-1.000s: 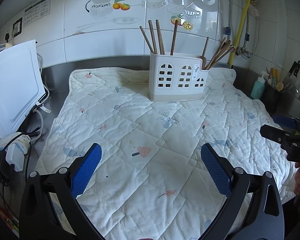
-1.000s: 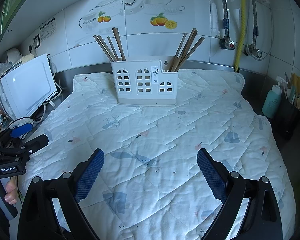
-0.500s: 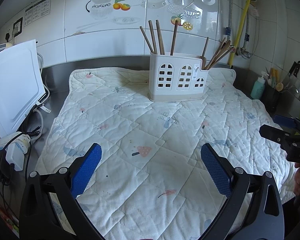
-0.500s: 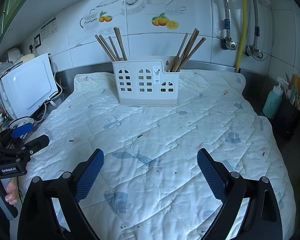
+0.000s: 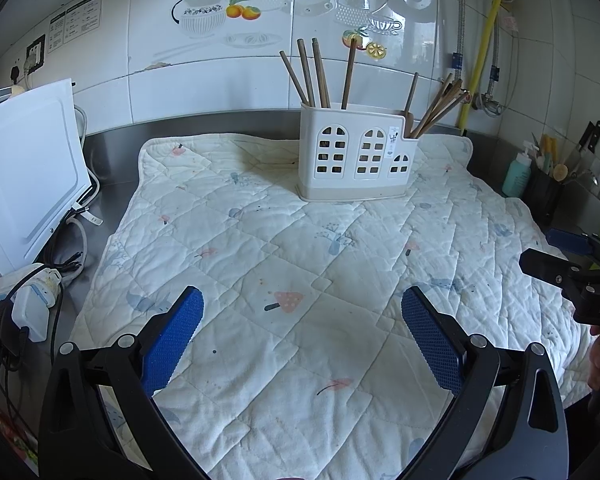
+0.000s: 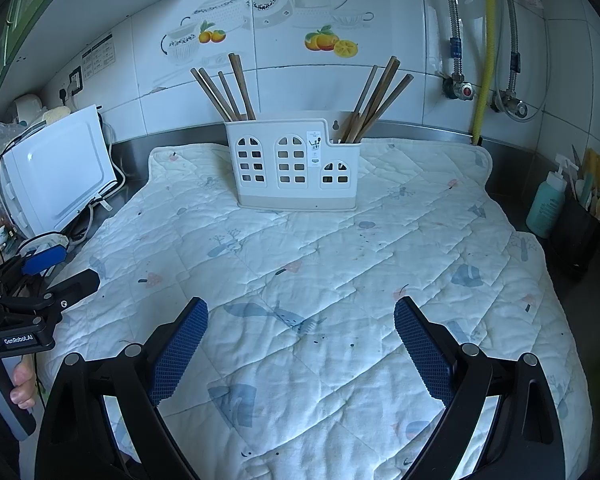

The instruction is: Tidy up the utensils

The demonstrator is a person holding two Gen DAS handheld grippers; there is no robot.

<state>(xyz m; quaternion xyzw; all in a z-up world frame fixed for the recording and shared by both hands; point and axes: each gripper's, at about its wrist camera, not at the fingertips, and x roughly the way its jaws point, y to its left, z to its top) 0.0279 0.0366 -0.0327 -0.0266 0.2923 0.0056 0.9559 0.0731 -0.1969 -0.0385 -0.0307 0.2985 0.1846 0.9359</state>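
White caddy (image 5: 356, 160) upright at far end of quilt (image 5: 300, 272), near tiled wall. Brown chopsticks (image 5: 314, 74) leaning in tall left compartment, second bunch (image 6: 374, 100) fanned in low right compartment; likely sorted already, none loose on quilt. Left gripper (image 5: 302, 320) low over near edge of quilt, jaws spread wide, empty. Right gripper (image 6: 300, 326) same: wide open, nothing held, well apart from caddy. Both aimed at caddy, probably resting or ready to reach. Microwave (image 6: 60, 176) at left.
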